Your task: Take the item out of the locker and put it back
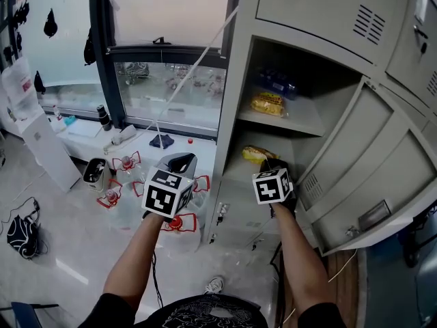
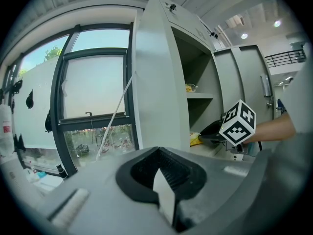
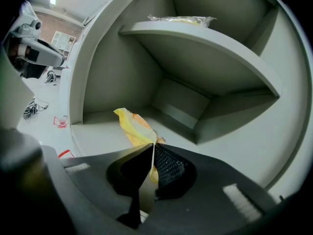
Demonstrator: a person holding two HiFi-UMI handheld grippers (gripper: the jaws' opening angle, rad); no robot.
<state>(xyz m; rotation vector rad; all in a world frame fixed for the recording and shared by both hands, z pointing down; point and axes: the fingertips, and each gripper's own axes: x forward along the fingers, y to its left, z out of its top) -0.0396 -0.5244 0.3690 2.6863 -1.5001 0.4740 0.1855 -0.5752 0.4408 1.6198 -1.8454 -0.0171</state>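
Locker [image 1: 235, 115] stands open, door [image 1: 362, 176] swung out to the right of the right tongs [image 1: 268, 164]. Two compartments are split by an upper shelf [image 1: 300, 125].

Upper shelf, above and ahead of the right tongs: a second yellow packet [image 1: 268, 104] near the front edge, and a blue pack [image 1: 276, 82] behind it, toward the back wall.

Lower compartment [image 3: 98, 131]: one yellow packet [image 3: 134, 129], just inside the opening, on the left half.

Right tongs [image 3: 152, 146]: inside the mouth of the lower compartment, pressed together on the near end of the yellow packet. The wrapper edge is pinched between the two pads and the rest of the packet sticks out ahead, over the compartment floor. Cannot tell whether its far end rests on the floor or hangs clear.

Left tongs [image 2: 157, 151]: pressed together, nothing between them. They are held outside the locker, off to the left of its side wall and level with the right tongs [image 2: 215, 131], which show to their right. They touch nothing.
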